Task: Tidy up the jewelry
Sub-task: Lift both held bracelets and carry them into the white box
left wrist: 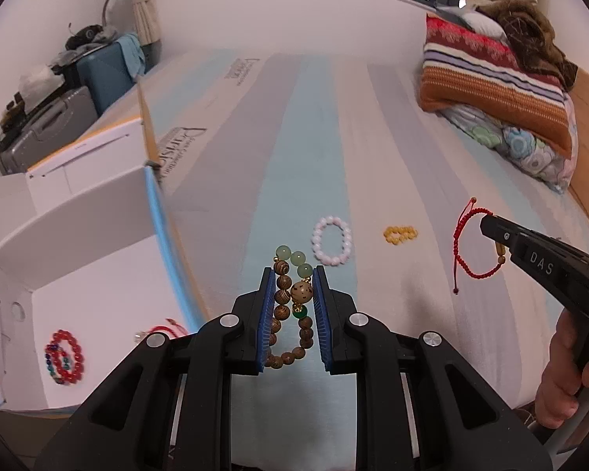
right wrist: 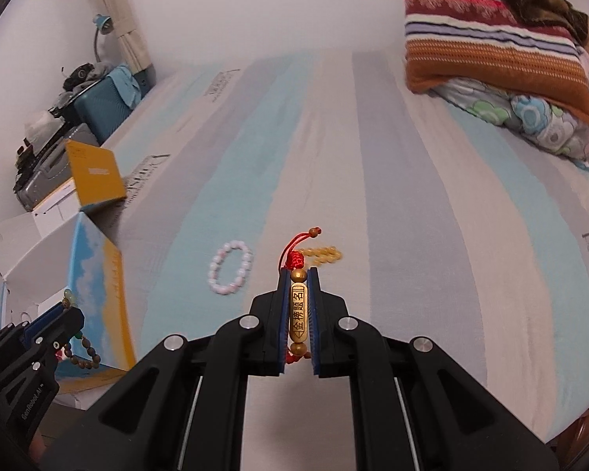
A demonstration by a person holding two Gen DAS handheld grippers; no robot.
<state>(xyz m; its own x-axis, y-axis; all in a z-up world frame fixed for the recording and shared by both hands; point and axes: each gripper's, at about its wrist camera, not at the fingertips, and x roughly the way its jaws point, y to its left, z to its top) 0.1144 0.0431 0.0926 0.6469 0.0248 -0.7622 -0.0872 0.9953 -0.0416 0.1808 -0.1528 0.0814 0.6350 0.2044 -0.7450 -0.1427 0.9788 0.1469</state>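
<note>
1. The left gripper (left wrist: 293, 280) pinches the wooden bead bracelet (left wrist: 284, 314), its loop running 6 to 12 o'clock, lifted beside the open box (left wrist: 98, 274).
2. The right gripper (right wrist: 297, 274) clamps the red cord bracelet (right wrist: 297, 310) by its gold bar, lengthwise along the fingers.
3. White bracelet (left wrist: 331, 240) and yellow bracelet (left wrist: 400, 234) lie on the mattress (left wrist: 412, 157) at 12 o'clock.
</note>
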